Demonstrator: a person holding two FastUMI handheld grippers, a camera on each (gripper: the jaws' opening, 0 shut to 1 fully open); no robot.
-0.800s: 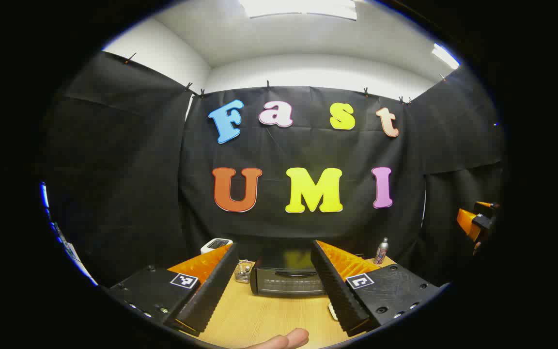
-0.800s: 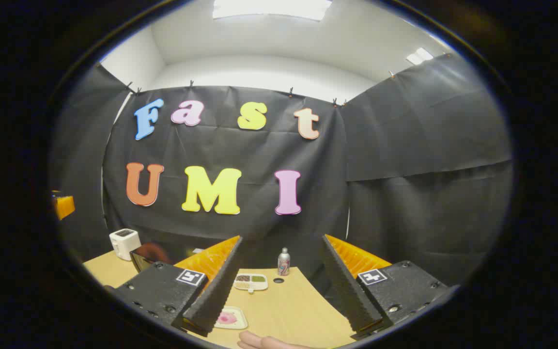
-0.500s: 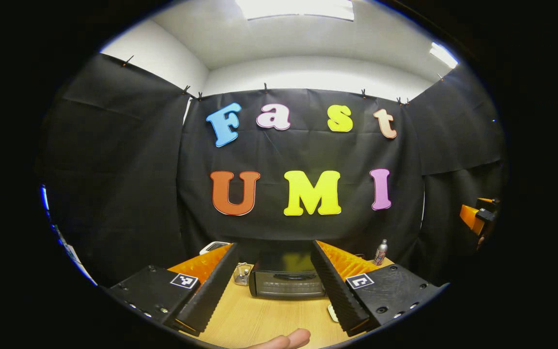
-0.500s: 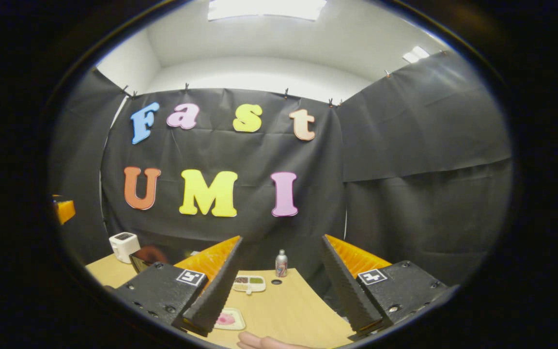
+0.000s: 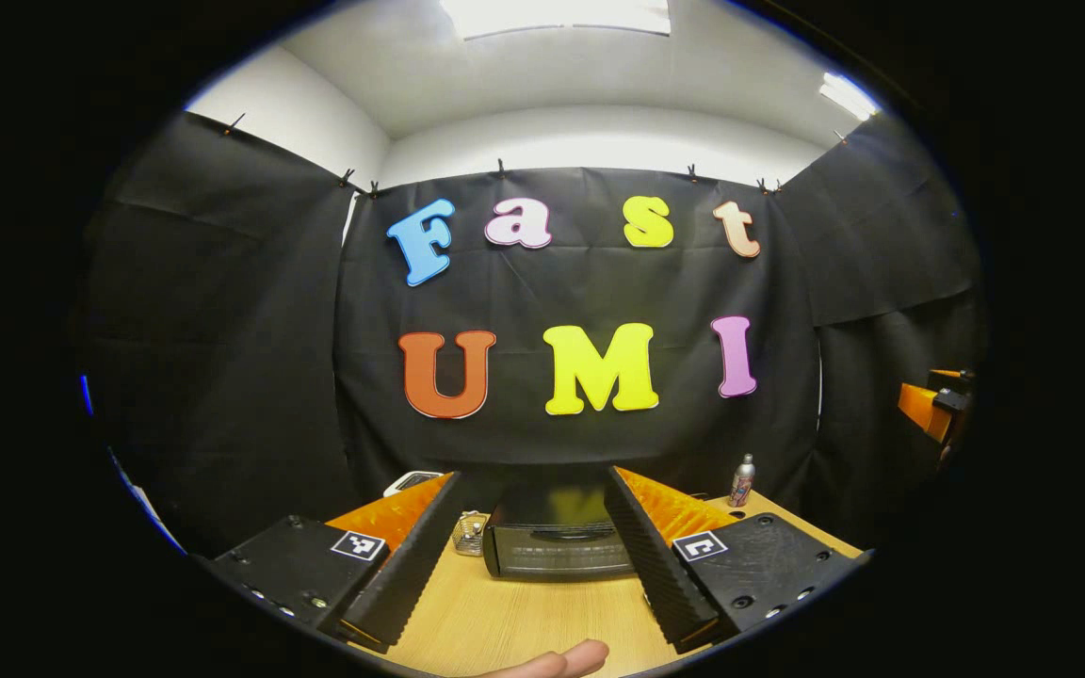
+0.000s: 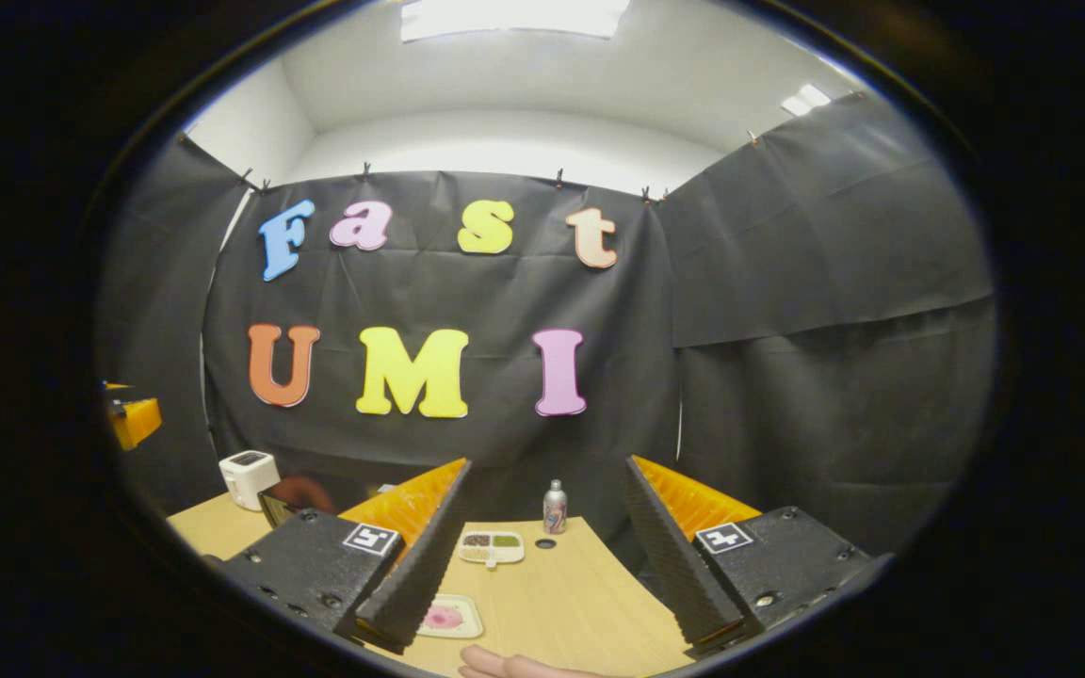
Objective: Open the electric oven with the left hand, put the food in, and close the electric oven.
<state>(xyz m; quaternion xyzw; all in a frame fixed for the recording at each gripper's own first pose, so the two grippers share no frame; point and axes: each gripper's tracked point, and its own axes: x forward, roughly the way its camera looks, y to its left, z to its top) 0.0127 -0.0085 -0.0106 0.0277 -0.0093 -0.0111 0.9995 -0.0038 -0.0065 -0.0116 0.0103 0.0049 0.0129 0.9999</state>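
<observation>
Since the earlier frames my left camera had swung slightly, so the electric oven (image 5: 557, 541) sat a little lower and more squarely between my left jaws; nothing on the table had shifted.

Through the left gripper view, my left gripper (image 5: 535, 541) was spread wide and held nothing, fingers apart with the oven framed dead ahead between them, well beyond the tips. I judged I held it that way to line up on the door handle, a dark bar across the top of the closed door. A small wire basket (image 5: 471, 532) stood just beside the oven, by my left finger's inner edge, and a pale scale (image 5: 413, 481) peeked over that finger. A small bottle (image 5: 742, 480) stood beyond my right finger. Bare wooden table (image 5: 524, 617) lay between jaws and oven, so nothing blocked the approach. A fingertip (image 5: 569, 657) showed below the jaws.

Through the right gripper view, my right gripper (image 6: 542, 551) was also released and empty. The food plate (image 6: 448, 617), with something pink on it, lay just inside my left finger, near the tips. I held off there, I think, waiting for the door. A divided tray (image 6: 492, 546) and the bottle lay farther ahead between the jaws; a white toaster (image 6: 249, 476) stood far outside the left finger.
</observation>
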